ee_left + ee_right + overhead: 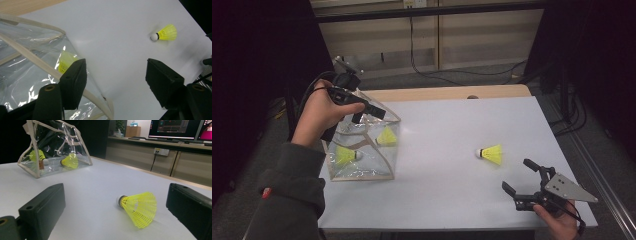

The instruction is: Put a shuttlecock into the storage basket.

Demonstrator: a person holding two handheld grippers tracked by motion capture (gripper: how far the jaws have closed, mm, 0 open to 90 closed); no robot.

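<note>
The right gripper (523, 175) gapes just short of the shuttlecock (491, 153); a careless nudge could roll it away. The left gripper (364, 111), jaws apart over the bag (362, 170), grips nothing.

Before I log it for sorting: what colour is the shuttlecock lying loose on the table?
Yellow skirt, white cork: the shuttlecock shows best in the right gripper view.

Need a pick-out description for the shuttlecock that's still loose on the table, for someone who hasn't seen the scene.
Start at the white table, with the clear plastic bag at its left side. Go to the right half: a yellow shuttlecock lies on its side just beyond the right gripper. The other two yellow shuttlecocks are inside the bag; this one lies bare on the tabletop.
</note>
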